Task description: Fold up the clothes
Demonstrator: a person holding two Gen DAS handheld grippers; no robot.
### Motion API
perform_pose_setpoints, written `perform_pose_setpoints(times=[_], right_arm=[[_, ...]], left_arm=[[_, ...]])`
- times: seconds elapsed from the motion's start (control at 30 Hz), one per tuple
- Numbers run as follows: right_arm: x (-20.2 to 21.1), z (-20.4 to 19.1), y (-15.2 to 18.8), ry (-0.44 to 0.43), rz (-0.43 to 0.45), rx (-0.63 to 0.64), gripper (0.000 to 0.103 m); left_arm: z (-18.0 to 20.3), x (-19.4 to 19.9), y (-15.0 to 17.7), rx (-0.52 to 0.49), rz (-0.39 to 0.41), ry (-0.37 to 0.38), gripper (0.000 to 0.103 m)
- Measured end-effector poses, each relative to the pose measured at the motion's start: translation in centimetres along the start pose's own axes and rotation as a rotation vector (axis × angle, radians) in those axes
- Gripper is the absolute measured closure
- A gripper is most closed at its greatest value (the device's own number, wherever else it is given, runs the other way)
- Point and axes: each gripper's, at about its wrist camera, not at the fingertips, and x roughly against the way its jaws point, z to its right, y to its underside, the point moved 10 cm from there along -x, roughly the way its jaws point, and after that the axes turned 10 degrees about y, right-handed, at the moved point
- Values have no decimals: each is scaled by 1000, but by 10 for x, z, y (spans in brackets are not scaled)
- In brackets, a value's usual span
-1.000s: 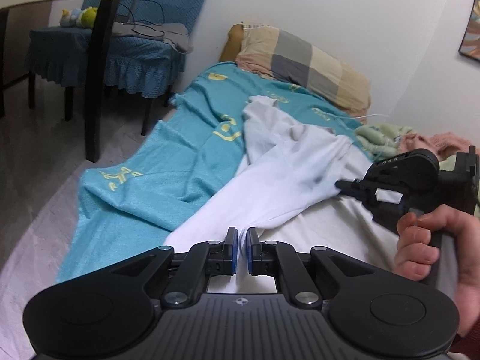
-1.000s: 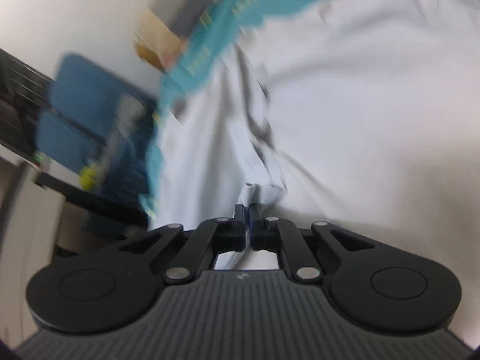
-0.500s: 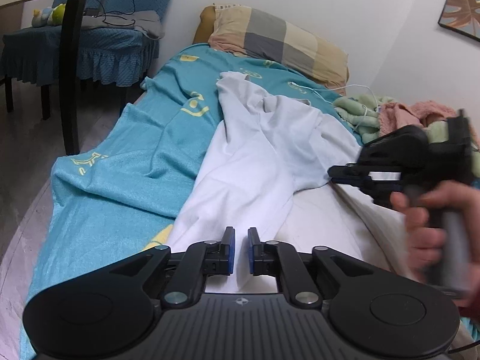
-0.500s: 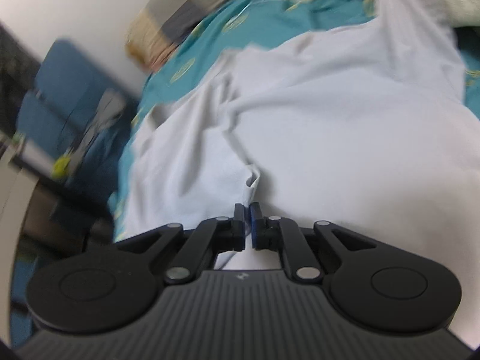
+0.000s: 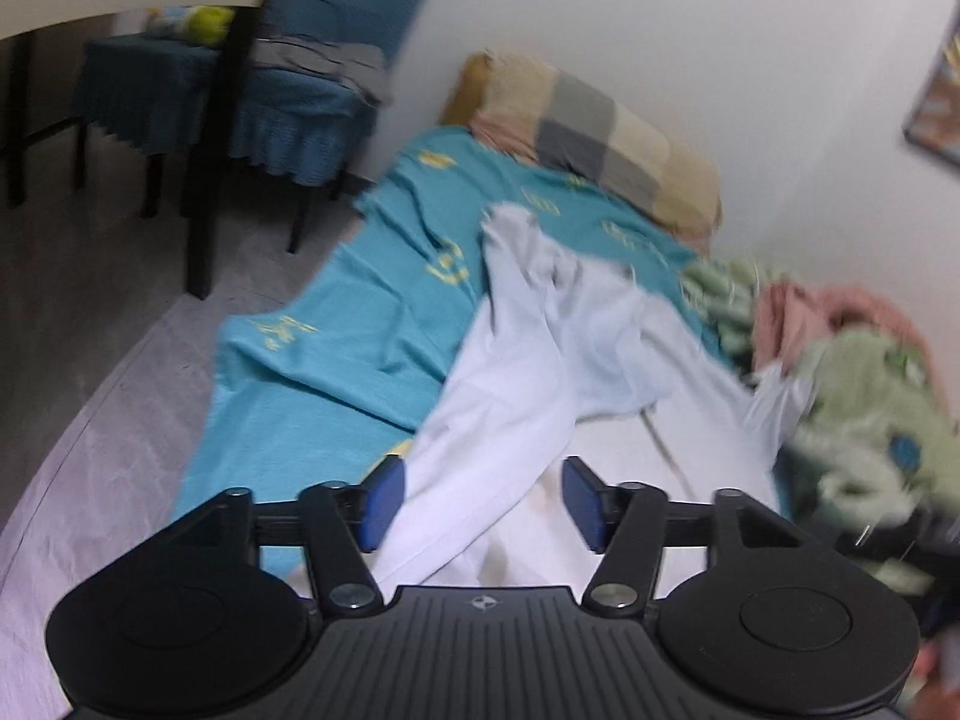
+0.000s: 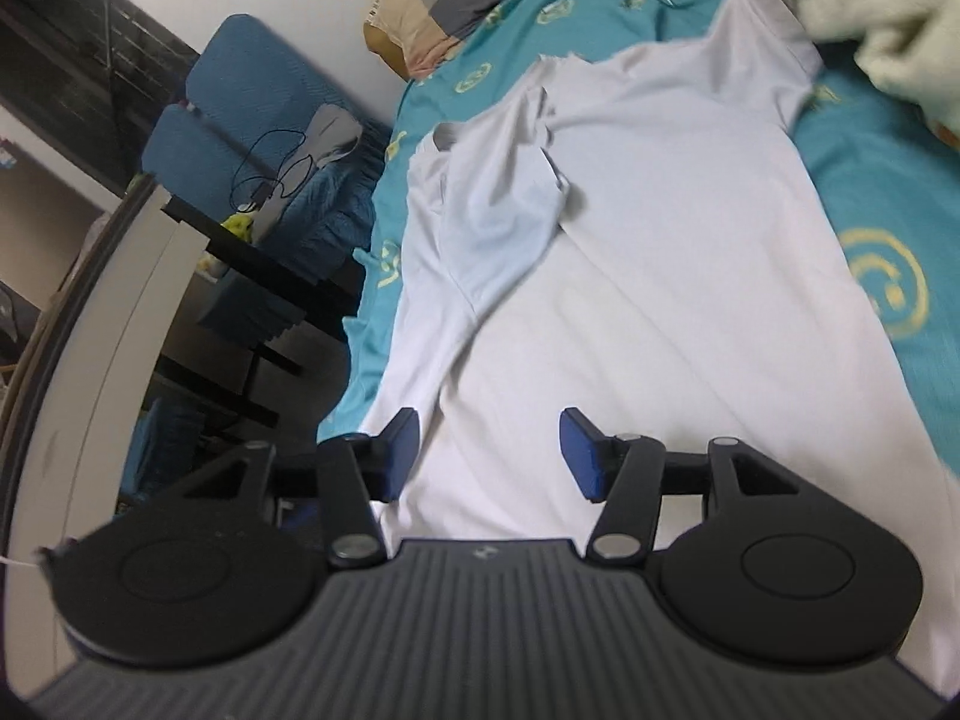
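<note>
- The white shirt (image 6: 630, 252) lies spread on the teal sheet (image 6: 870, 192) of the bed, one sleeve folded over its chest.
- The left gripper (image 5: 483, 504) hangs over the shirt's lower edge, jaws wide apart, gripping nothing.
- The right gripper (image 6: 486, 450) hangs above the shirt's hem, jaws released too.
- A checked pillow (image 5: 600, 126) sits at the head; green and pink clothes (image 5: 864, 372) are heaped beside the shirt.

White shirt (image 6: 630, 276), teal sheet (image 5: 336, 360).
</note>
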Motion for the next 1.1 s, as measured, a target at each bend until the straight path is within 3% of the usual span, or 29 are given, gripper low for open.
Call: perform_pose_setpoints(times=[0.17, 0.33, 0.47, 0.57, 0.6, 0.73, 0.83, 0.9, 1.07, 1.1], right_arm=[[7, 3, 5, 16, -1, 39, 48], [4, 3, 1, -30, -23, 3, 48], [-2, 6, -1, -49, -45, -38, 48], [-8, 6, -1, -54, -62, -56, 48], [-9, 5, 0, -52, -65, -57, 48], [-17, 2, 1, -53, -76, -73, 48], [-22, 0, 2, -56, -85, -88, 48], [-26, -1, 2, -58, -90, -97, 48], [-30, 0, 4, -38, -92, -99, 48], [-30, 1, 3, -36, -90, -102, 48]], left_arm=[[-4, 39, -4, -39, -87, -2, 37], [-61, 73, -3, -64, -187, -27, 37], [-130, 88, 14, 128, -253, 28, 40], [-164, 90, 36, 173, -299, 57, 41], [-170, 89, 44, 179, -318, 71, 47], [-164, 84, 67, 139, -373, 194, 56], [-148, 76, 75, 88, -411, 268, 57], [-142, 71, 78, 51, -454, 278, 59], [-118, 59, 87, -112, -551, 255, 76], [-113, 58, 89, -153, -558, 249, 84]])
